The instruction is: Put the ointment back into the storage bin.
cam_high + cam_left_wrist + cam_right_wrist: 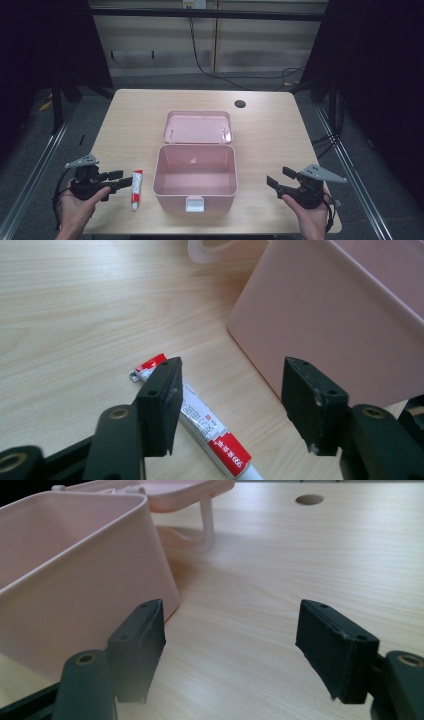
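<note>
My high view looks forward and down on the whole table [270, 130]. My left gripper view sits low and very near, facing the pink box [330, 325] wall. My right gripper view is also low, facing the same box [65, 570] from the opposite side.

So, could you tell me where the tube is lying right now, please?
In the high view the tube lies flat on the table, near the front edge on the left, between the left gripper and the open pink box.
</note>
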The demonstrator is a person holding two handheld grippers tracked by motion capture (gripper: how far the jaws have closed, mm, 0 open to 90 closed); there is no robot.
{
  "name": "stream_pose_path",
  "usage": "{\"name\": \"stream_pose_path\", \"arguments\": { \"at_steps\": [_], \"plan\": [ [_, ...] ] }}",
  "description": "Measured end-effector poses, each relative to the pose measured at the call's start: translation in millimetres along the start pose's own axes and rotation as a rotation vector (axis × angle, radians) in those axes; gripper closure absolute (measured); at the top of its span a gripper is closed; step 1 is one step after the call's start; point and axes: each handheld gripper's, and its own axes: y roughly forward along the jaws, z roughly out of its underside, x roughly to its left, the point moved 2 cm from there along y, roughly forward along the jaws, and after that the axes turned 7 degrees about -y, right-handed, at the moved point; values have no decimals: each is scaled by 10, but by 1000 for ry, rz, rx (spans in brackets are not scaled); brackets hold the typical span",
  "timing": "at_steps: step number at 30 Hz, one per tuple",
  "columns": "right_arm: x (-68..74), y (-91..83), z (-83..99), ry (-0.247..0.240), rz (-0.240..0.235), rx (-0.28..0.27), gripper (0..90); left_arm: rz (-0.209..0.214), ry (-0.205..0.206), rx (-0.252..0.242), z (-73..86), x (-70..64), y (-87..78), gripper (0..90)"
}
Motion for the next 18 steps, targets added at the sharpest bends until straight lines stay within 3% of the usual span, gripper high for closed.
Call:
{"name": "stream_pose_path", "arguments": {
  "at_steps": [1, 6, 9, 10, 11, 13, 15, 16, 18],
  "plan": [
    [13, -16, 5, 13, 20, -14, 266, -12, 3, 6, -2, -5, 0, 408],
    [13, -21, 9, 25, 1, 23, 303, -20, 44, 34, -30, -57, -19, 406],
    [21, 6, 13, 74, -63, 89, 303, -19, 70, 56, -47, -116, -37, 422],
    [48, 17, 9, 55, -91, 116, 305, -19, 71, 59, -50, -141, -43, 421],
    [48, 17, 9, 55, -91, 116, 305, -20, 76, 60, -53, -154, -50, 421],
    [77, 27, 72, 10, -112, 160, 305, 6, 53, 59, -63, -186, -66, 393],
    [78, 35, 124, 35, -143, 190, 292, -12, 66, 86, -75, -198, -75, 435],
    [73, 21, 107, 44, -152, 171, 292, -19, 72, 94, -77, -210, -75, 443],
    [60, -20, 75, 38, -127, 144, 293, -17, 66, 114, -84, -227, -82, 458]
  ]
}}
